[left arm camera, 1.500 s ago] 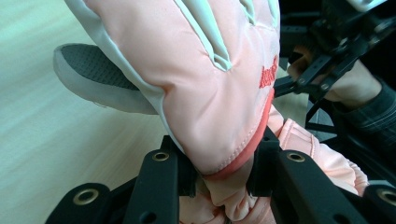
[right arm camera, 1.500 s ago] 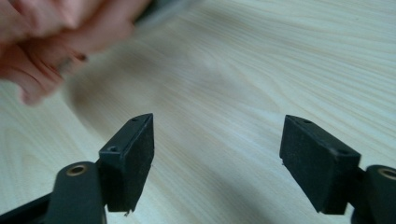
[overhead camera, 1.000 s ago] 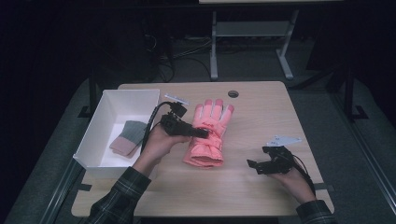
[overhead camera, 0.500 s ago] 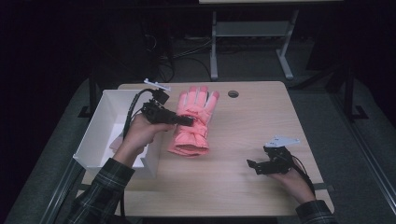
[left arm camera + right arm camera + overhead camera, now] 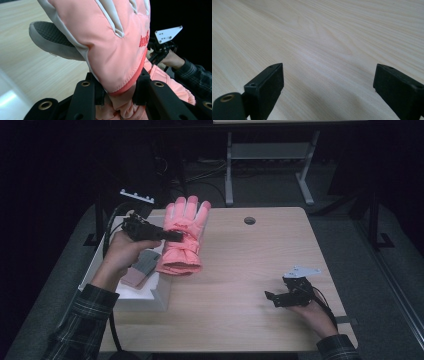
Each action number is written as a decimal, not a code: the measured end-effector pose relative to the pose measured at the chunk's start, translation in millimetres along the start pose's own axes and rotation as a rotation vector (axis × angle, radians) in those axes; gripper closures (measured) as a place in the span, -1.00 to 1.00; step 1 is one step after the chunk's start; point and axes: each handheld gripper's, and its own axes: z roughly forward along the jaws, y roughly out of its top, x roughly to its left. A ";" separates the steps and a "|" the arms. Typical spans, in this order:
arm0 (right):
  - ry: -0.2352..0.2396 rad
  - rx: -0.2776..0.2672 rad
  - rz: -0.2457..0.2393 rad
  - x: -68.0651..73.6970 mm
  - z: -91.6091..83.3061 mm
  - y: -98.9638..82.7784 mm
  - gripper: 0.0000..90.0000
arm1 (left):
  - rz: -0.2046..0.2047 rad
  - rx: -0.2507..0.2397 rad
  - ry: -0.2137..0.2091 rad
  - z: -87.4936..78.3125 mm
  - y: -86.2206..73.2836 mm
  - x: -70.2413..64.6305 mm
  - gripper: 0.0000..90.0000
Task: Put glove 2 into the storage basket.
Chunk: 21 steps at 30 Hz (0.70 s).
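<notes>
A pink winter glove hangs in the air above the table's left edge, fingers pointing away from me. My left gripper is shut on it near the cuff. In the left gripper view the glove is pinched between the two jaws of the left gripper, and its grey thumb sticks out to the left. A white box under my left hand holds another glove, grey and dusty pink. My right gripper rests low on the table at the front right, open, with bare wood between the jaws of the right gripper.
The wooden table has a round cable hole near its far edge. A metal stand and cables lie on the dark floor behind it. The box's right wall stands just below the hanging glove.
My left gripper has lifted the pink glove off the table and carried it left, to above the box's right side. The right gripper has stayed put.
</notes>
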 end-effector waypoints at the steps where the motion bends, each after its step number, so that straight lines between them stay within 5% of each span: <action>1: -0.001 -0.003 0.002 0.1 0.5 -0.1 -0.79 | -0.004 -0.007 0.006 -4.8 -0.7 1.6 0.53; 11: -0.001 0.004 -0.002 0.4 1.5 -0.6 -0.79 | -0.048 -0.052 0.045 -47.8 -12.4 26.1 0.53; 21: -0.007 0.006 -0.006 0.2 1.8 -0.5 -0.79 | -0.100 -0.050 0.091 -67.0 -33.4 61.4 0.53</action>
